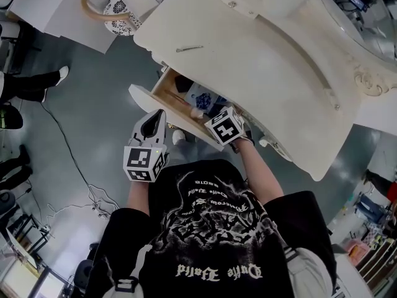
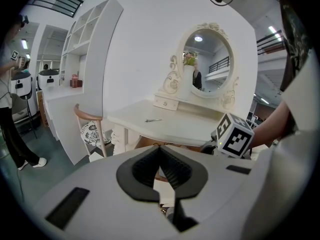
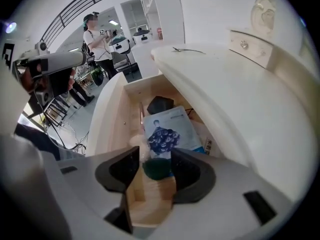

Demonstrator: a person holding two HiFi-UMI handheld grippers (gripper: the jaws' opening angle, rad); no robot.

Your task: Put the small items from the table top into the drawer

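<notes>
The cream dressing table (image 1: pixel 279 73) has its drawer (image 1: pixel 146 99) pulled out. My right gripper (image 3: pixel 155 155) hangs over the drawer with its jaws wide open. A blurred dark green round thing (image 3: pixel 157 168) lies between the jaws, and neither pad presses on it. Inside the drawer are a blue-and-white packet (image 3: pixel 170 131), a black item (image 3: pixel 160 104) and a pale round thing (image 3: pixel 136 140). A thin metal pin (image 1: pixel 188 48) lies on the table top. My left gripper (image 1: pixel 159 114) stays shut and empty just outside the drawer front.
A chair with a patterned seat (image 1: pixel 133 5) stands left of the table. An oval mirror (image 2: pixel 207 59) and a small knobbed box (image 1: pixel 232 4) sit at the table's back. Cables (image 1: pixel 68 166) trail on the floor. A person (image 3: pixel 95 34) stands far off.
</notes>
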